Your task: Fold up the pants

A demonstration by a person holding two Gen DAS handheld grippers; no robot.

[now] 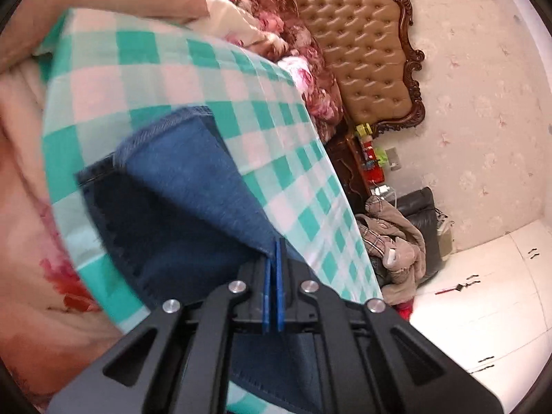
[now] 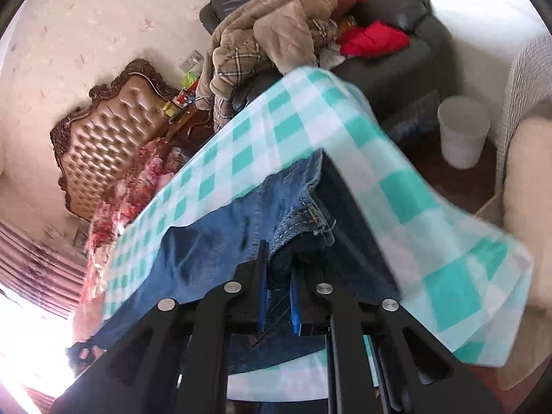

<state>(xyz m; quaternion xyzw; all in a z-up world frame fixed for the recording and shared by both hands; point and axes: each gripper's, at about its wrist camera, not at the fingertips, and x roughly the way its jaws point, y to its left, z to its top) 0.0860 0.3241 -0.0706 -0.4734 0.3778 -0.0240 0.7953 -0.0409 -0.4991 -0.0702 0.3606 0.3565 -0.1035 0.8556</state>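
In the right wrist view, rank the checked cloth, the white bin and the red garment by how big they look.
Largest to smallest, as seen:
1. checked cloth
2. white bin and red garment: look alike, unranked.

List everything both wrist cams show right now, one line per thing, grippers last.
jeans: one pair, blue denim, on the checked sheet, a part pinched by each gripper
checked sheet: one, teal and white, spread over the bed
floral bedding: heap, pink and red, beside the headboard
headboard: one, tan tufted with dark carved frame, against the wall
armchair: one, black, beyond the sheet
clothes pile: beige, plaid and red garments, on the armchair
bin: one, white, on the floor near the armchair
left gripper: black with blue pads, jaws shut on a denim fold
right gripper: black with blue pads, jaws clamped on bunched denim
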